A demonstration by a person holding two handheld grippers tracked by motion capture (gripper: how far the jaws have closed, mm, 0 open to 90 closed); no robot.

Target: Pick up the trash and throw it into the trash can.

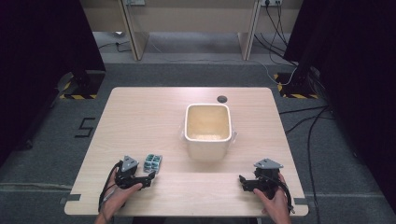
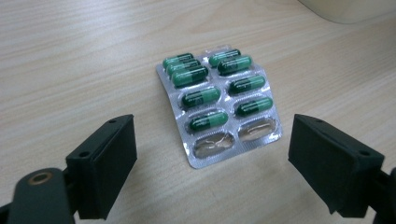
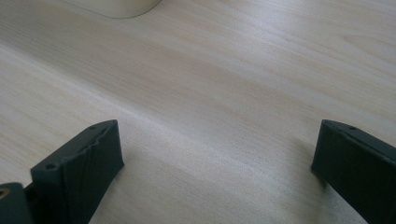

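Note:
A silver blister pack (image 1: pixel 152 162) of green capsules lies flat on the wooden table (image 1: pixel 140 121), front left. In the left gripper view the blister pack (image 2: pixel 219 102) holds several green capsules, and the two pockets nearest me are empty. My left gripper (image 2: pixel 212 168) is open, its jaws wide on either side just short of the pack's near edge and not touching it. In the high view the left gripper (image 1: pixel 145 179) sits just in front of the pack. My right gripper (image 1: pixel 243 182) rests at the front right, and in its own view the right gripper (image 3: pixel 215 168) is open over bare wood.
A white square tub (image 1: pixel 187 123) with handles stands at the table's middle, with pale contents at its bottom. Its edge shows as the tub (image 2: pixel 345 9) and the tub (image 3: pixel 116 7) in the gripper views. A dark round spot (image 1: pixel 222 98) marks the far edge.

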